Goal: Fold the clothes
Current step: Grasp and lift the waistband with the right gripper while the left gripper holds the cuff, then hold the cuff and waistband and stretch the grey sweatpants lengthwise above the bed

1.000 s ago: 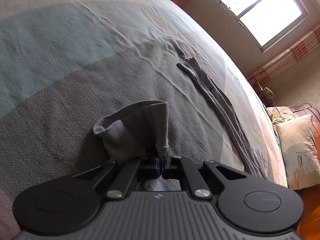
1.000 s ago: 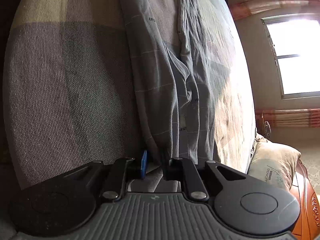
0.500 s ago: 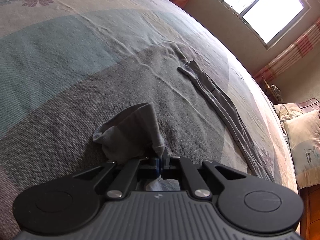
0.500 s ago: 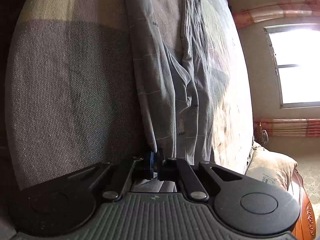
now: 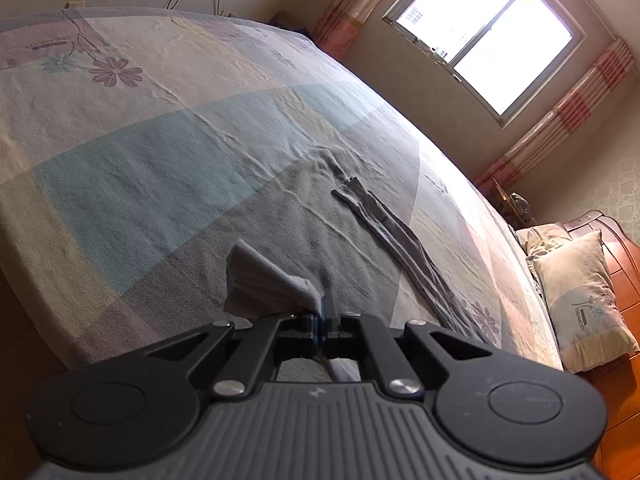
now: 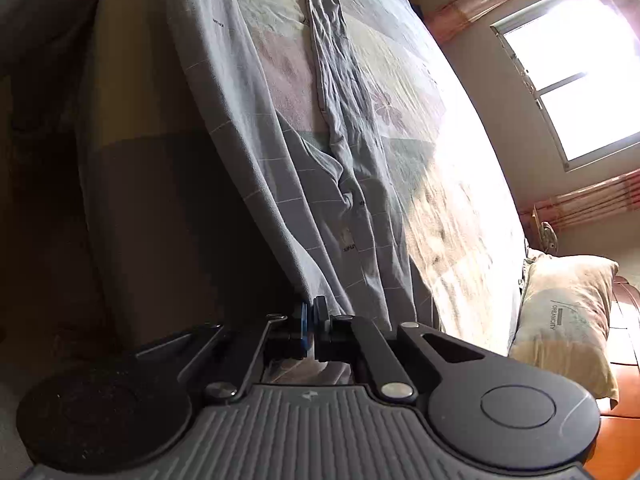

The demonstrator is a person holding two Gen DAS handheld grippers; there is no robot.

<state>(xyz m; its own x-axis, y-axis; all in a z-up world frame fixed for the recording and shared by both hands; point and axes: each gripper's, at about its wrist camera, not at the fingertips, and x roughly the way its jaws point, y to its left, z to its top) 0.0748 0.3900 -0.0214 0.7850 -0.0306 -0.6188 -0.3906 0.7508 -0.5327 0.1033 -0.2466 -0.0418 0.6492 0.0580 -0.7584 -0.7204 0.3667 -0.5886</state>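
On the patchwork bedspread (image 5: 168, 148) you have one grey garment (image 6: 304, 200), and both of your grippers are clamped on it. Your left gripper (image 5: 325, 320) pinches one leg cuff (image 5: 272, 284), which bunches up at twelve o'clock just beyond the closed jaws and is lifted off the cover. From one o'clock a second leg (image 5: 400, 240) lies flat in a long narrow strip toward the middle of the bed. Your right gripper (image 6: 313, 322) has its jaws pressed together on the garment's wide end, the cloth stretching away from it toward twelve o'clock. You can count two pillows (image 5: 580, 304) at three o'clock, stacked near the wooden headboard (image 5: 624, 264), and one window (image 5: 488, 36) with two striped curtains (image 5: 560, 120) at two o'clock.
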